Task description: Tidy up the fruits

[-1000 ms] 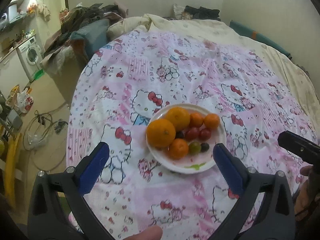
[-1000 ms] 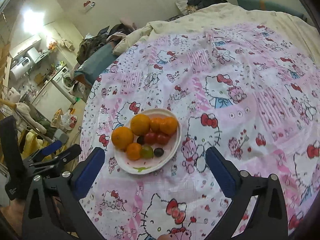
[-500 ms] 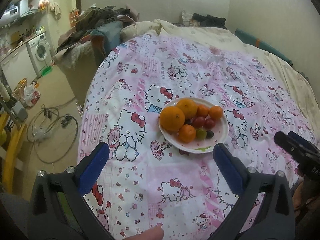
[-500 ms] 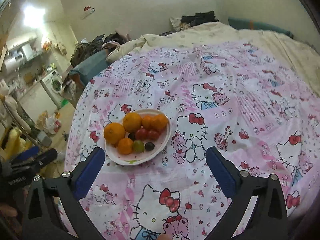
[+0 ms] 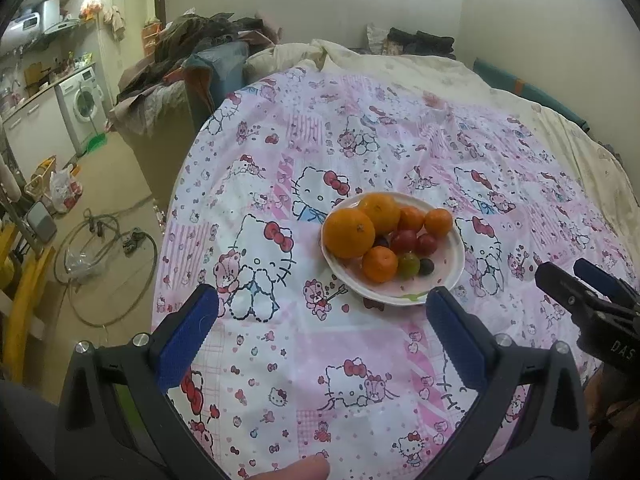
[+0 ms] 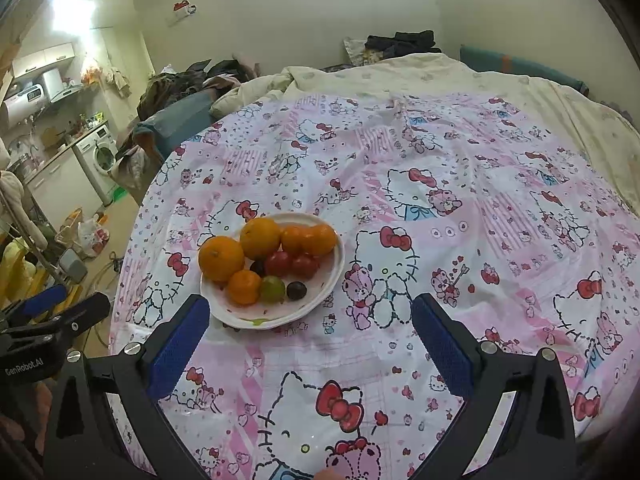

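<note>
My left tongs (image 5: pixel 322 320) and right tongs (image 6: pixel 310 322) both gape wide, holding nothing, above the patterned bed cover (image 5: pixel 360 140). The plate (image 6: pixel 328 292) of oranges (image 6: pixel 221 258), small red fruits (image 6: pixel 292 264) and grapes (image 6: pixel 273 289) sits just ahead of both, near the right-hand pad of my left tongs and the left-hand pad of my right.

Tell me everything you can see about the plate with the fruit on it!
The plate is round, shallow and white with faint pink marks and a small green splash near its front rim; it looks like ceramic. It sits flat on the pink cartoon-cat bedspread, ahead of both open grippers, and neither touches it. Piled on it are two big oranges, three smaller ones, two red tomatoes, one green fruit and two small dark ones. Its front part is bare.
</note>
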Available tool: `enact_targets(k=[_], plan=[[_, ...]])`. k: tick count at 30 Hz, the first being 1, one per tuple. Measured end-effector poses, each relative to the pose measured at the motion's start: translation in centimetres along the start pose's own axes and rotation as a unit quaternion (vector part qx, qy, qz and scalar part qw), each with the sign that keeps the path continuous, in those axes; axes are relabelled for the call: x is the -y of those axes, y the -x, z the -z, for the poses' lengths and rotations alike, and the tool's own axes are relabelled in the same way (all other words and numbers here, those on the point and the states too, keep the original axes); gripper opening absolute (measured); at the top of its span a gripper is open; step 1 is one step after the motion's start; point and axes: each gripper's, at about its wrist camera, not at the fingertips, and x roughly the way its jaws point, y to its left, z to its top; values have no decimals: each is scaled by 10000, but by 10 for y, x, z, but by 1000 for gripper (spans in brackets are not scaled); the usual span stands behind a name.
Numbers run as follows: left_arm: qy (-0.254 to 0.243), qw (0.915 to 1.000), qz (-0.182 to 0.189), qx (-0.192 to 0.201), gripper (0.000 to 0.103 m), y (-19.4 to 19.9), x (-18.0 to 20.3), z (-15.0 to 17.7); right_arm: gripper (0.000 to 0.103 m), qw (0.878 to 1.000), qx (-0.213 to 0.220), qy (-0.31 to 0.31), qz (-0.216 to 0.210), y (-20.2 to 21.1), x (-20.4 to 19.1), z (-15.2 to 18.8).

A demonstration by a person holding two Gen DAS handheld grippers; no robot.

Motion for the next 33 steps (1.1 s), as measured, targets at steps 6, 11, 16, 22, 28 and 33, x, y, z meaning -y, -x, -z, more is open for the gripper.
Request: enact_targets(k=[6,11,16,22,28,33], plan=[[22,10000,15,-6,102,-1,0,-1,103,9999,7,95,36,-1,-3,1],[-8,10000,-5,-26,102,-2,0,-1,103,10000,8,84,36,-1,-3,1],[-6,10000,-1,-24,102,-2,0,-1,103,10000,-5,76,44,-1,-2,2],[15,10000,57,-77,102,-4,1,-1,103,9999,-53,101,79,-3,-2,4],[26,9999,70,-72,102,-3,1,-1,103,9999,-52,102,102,-3,-1,4],[27,10000,64,-58,102,-3,1,-1,103,9999,-51,102,106,-3,-1,3]])
